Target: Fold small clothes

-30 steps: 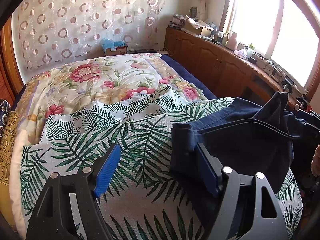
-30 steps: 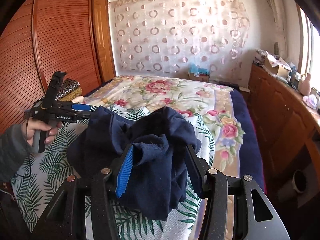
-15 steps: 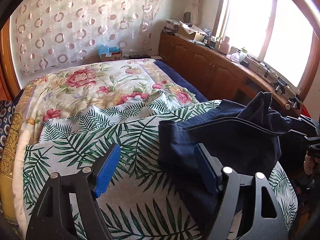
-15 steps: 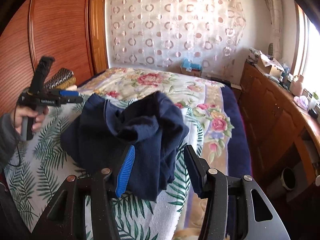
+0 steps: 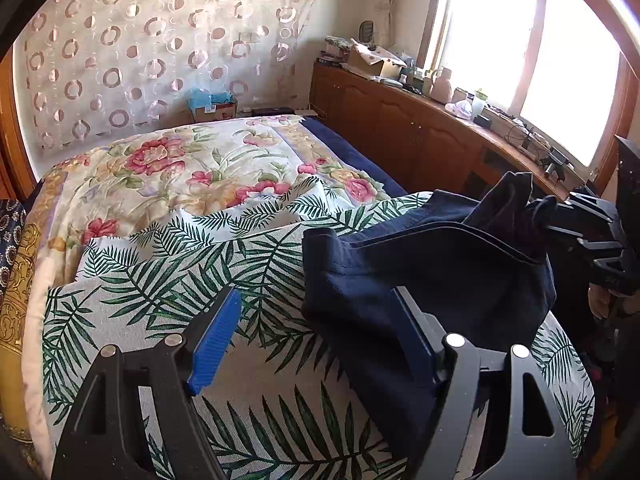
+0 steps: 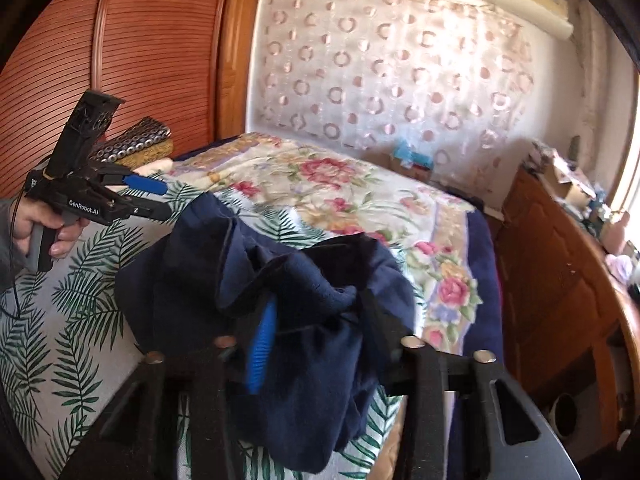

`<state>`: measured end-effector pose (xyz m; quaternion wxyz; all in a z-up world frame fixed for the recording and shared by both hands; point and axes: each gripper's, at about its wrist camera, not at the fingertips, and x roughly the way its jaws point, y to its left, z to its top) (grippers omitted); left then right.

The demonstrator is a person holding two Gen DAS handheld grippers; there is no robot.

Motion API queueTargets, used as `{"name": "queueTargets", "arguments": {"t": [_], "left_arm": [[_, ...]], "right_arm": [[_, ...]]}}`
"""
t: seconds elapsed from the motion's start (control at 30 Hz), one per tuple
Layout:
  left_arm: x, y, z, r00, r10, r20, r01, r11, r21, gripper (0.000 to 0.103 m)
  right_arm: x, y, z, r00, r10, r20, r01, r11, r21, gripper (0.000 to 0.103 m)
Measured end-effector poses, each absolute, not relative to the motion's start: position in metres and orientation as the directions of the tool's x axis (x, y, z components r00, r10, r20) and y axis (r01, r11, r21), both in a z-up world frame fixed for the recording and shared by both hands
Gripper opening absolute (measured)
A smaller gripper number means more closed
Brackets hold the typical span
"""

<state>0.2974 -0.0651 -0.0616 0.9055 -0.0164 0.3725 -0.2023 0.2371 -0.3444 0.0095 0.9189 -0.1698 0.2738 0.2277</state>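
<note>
Between my right gripper's [image 6: 316,332] jaws sits a bunched fold of the navy garment [image 6: 224,300], and those jaws are closing on it now. Cloth fills the gap, and in the left wrist view that corner stands lifted into a peak at the gripper's tips, so I read the pads as already pinching it. My left gripper [image 5: 316,332] stands wide apart with nothing held: its blue left pad [image 5: 216,340] hangs over bare leaf-print cloth, and only its right finger [image 5: 416,344] lies against the garment's near edge.

Outward from there, the garment lies on the palm-leaf sheet [image 5: 168,280] at the foot of the bed, with the flowered quilt [image 5: 192,176] beyond it. Its long axis seems to run across from one gripper toward the other, its hemmed edge [image 5: 400,240] stretching from a free corner just ahead of my left tool up to the raised corner in my right.

That free corner lies forward and to the right of the left gripper, far nearer to it than to the right. I judge the next move is the left's: shift right, close on that corner, then spread the piece flat.
</note>
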Motion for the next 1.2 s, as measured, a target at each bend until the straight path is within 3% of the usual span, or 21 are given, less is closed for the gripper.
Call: {"name": "queueTargets", "arguments": {"t": [0.13, 0.17, 0.3, 0.47, 0.6, 0.77, 0.97, 1.1, 1.13, 1.2], "left_arm": [[0.297, -0.065, -0.064, 0.637, -0.381, -0.671, 0.355, 0.917, -0.183, 0.077], [0.297, -0.065, -0.064, 0.635, -0.381, -0.672, 0.356, 0.916, -0.183, 0.077], [0.296, -0.066, -0.065, 0.633, -0.382, -0.673, 0.357, 0.916, -0.183, 0.077], [0.297, -0.066, -0.065, 0.634, -0.381, -0.673, 0.358, 0.916, -0.182, 0.077], [0.296, -0.066, -0.067, 0.633, -0.380, -0.674, 0.354, 0.917, -0.184, 0.077], [0.298, -0.064, -0.069, 0.635, -0.372, -0.677, 0.347, 0.920, -0.180, 0.077], [0.299, -0.064, -0.071, 0.633, -0.372, -0.679, 0.339, 0.922, -0.189, 0.077], [0.297, -0.068, -0.071, 0.627, -0.375, -0.683, 0.346, 0.919, -0.187, 0.077], [0.297, -0.068, -0.070, 0.626, -0.376, -0.683, 0.348, 0.919, -0.187, 0.077], [0.296, -0.069, -0.071, 0.625, -0.379, -0.683, 0.350, 0.918, -0.188, 0.077]], "right_arm": [[0.252, -0.352, 0.007, 0.724, 0.348, -0.596, -0.522, 0.841, -0.142, 0.020], [0.254, -0.354, 0.008, 0.720, 0.359, -0.594, -0.528, 0.839, -0.134, 0.009], [0.257, -0.358, 0.013, 0.719, 0.390, -0.576, -0.542, 0.833, -0.113, 0.005], [0.262, -0.363, 0.013, 0.781, 0.325, -0.534, -0.441, 0.892, -0.102, 0.004], [0.290, -0.385, 0.004, 0.779, 0.223, -0.586, -0.258, 0.966, 0.026, 0.005], [0.292, -0.385, -0.005, 0.785, 0.163, -0.597, -0.218, 0.976, -0.021, 0.005], [0.294, -0.386, 0.008, 0.832, 0.117, -0.543, -0.161, 0.986, -0.035, 0.004], [0.314, -0.382, -0.001, 0.809, 0.053, -0.585, -0.106, 0.993, -0.057, 0.004], [0.318, -0.379, -0.005, 0.793, 0.062, -0.606, -0.118, 0.992, -0.053, 0.008], [0.318, -0.377, -0.008, 0.785, 0.063, -0.616, -0.119, 0.992, -0.051, 0.028]]}}
